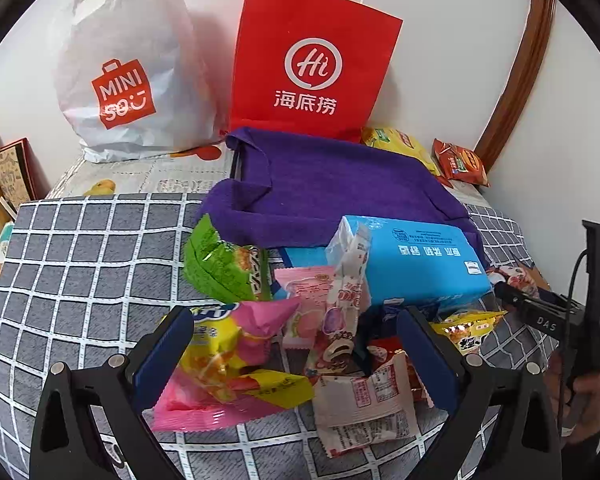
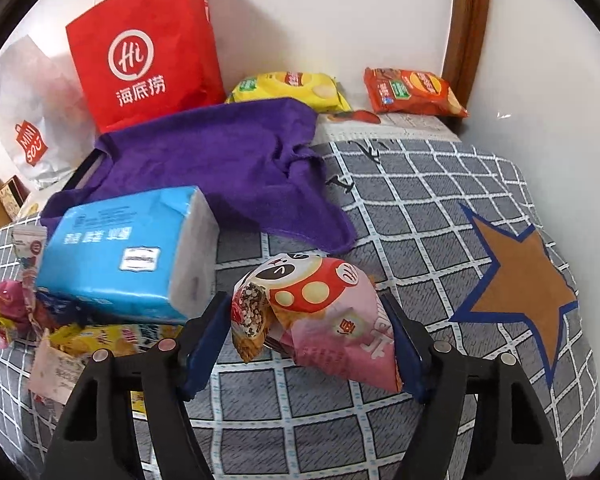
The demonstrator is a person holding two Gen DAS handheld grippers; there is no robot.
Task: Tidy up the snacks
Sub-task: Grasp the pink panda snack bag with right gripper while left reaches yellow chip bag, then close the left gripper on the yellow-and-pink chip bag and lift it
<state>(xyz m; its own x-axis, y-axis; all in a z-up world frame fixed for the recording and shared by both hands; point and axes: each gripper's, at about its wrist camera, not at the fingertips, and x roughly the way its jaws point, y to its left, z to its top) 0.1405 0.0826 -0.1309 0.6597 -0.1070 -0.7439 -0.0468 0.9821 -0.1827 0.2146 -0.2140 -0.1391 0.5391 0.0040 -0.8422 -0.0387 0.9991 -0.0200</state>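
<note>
From your left hand's camera, your left gripper (image 1: 296,352) stands wide open over a heap of snacks. Its blue fingers (image 1: 162,356) press on nothing. Between them lie a yellow and pink packet (image 1: 228,364) and a white packet with red print (image 1: 364,408). A green packet (image 1: 220,268) lies just behind, beside a blue tissue pack (image 1: 416,260). A purple towel (image 1: 332,188) lies farther back, in front of a red paper bag (image 1: 312,64) and a white plastic bag (image 1: 128,76). All of it sits on a grey checked cloth (image 1: 80,264). Your right gripper (image 1: 548,312) shows at the right edge, side on.

From your right hand's camera, your right gripper (image 2: 306,344) is about half open around a pink mushroom snack bag (image 2: 324,312). Both blue fingers (image 2: 404,352) sit right at the bag's sides. You cannot tell if they squeeze it. The bag lies on the cloth, near the tissue pack. A yellow chip bag (image 2: 292,86) and a red chip bag (image 2: 412,90) rest by the wall.
</note>
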